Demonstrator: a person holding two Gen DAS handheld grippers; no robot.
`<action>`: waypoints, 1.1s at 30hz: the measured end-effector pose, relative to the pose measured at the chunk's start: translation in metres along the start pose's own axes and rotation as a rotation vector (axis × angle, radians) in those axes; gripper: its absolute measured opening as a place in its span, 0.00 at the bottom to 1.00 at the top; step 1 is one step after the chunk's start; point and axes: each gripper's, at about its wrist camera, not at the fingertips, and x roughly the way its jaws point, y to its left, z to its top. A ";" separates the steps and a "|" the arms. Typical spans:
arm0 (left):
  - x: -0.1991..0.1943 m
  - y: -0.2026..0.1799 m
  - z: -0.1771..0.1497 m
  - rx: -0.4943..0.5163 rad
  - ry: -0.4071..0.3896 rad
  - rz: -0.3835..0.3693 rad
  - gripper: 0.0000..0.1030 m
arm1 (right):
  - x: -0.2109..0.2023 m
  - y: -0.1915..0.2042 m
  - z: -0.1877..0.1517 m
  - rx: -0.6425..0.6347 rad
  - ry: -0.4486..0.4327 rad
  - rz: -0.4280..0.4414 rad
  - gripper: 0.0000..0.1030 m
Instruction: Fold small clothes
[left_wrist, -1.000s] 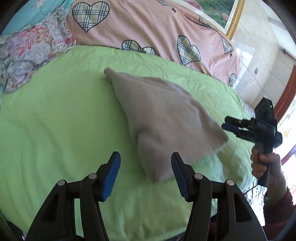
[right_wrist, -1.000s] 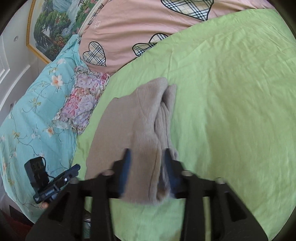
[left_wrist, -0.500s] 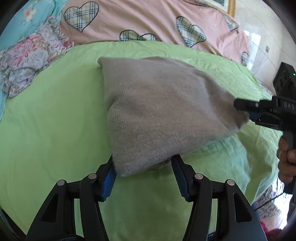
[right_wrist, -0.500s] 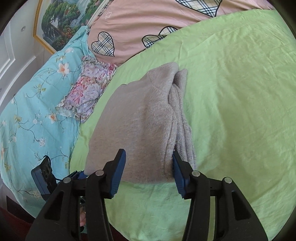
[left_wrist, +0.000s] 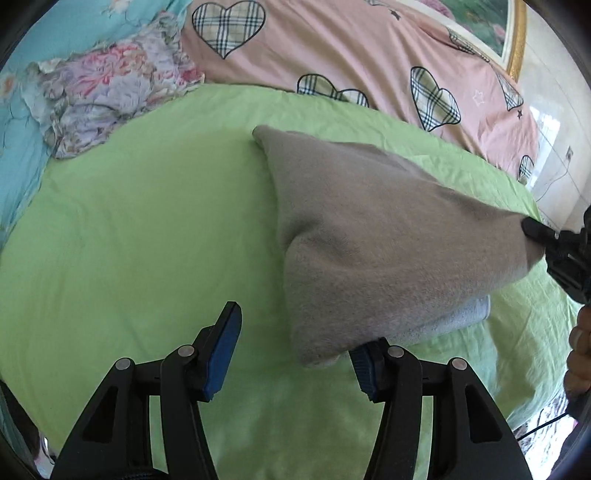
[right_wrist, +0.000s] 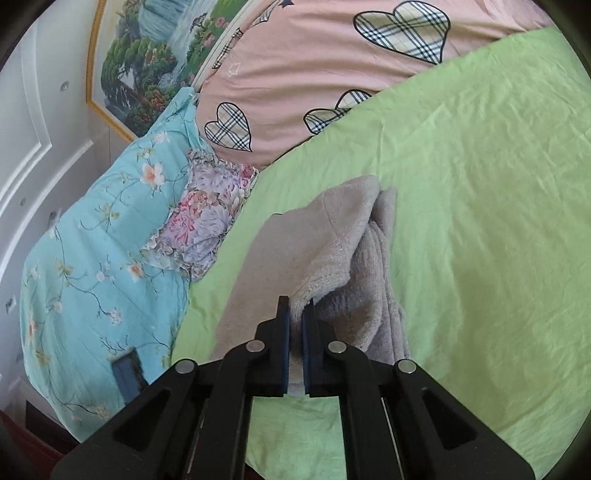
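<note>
pinching the garment (right_wrist: 343, 258) corner on the green sheet (right_wrist: 480, 203), my right claw (right_wrist: 294, 325) has just clamped shut; left claw (left_wrist: 291, 350) stays apart, so the next fold can start.

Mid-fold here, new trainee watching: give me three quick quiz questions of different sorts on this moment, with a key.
1. True or false: the left gripper is shut on the grey garment.
2. Which gripper pinches the garment's corner? A) left B) right C) neither
3. Fill in: the garment lies on a ____ sheet.

Key: 1. false, its jaws stand open. 2. B, the right gripper clamps a fold of the cloth. 3. green.
</note>
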 end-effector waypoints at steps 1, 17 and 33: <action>0.008 0.000 -0.004 0.014 0.031 0.020 0.50 | 0.001 -0.001 -0.001 -0.008 0.008 -0.017 0.06; -0.009 0.002 -0.019 -0.028 0.062 -0.042 0.05 | 0.021 -0.021 -0.032 -0.143 0.117 -0.287 0.06; -0.004 0.010 -0.033 -0.022 0.107 -0.107 0.04 | 0.030 -0.039 -0.042 -0.088 0.169 -0.330 0.06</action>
